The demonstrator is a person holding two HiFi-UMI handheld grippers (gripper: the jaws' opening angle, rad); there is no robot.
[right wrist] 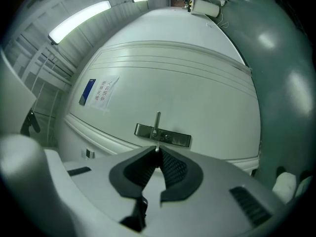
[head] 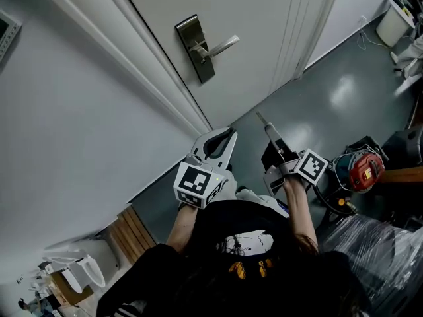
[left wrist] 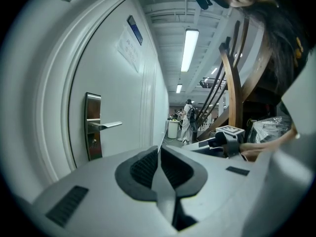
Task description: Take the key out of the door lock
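Both grippers stand well back from the door [head: 264, 18]. Left gripper [left wrist: 159, 152] and right gripper [right wrist: 157, 151]: jaws clenched, nothing surely held. Key too small to make out on the lock plate [right wrist: 178, 139]. Best to open the right jaws early, come in level under the handle [head: 221, 46], and pull straight out.

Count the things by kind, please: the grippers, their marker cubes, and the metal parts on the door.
Grippers: 2 (left gripper, right gripper)
Marker cubes: 2
Lever handle: 1
Lock plate: 1
Total: 6
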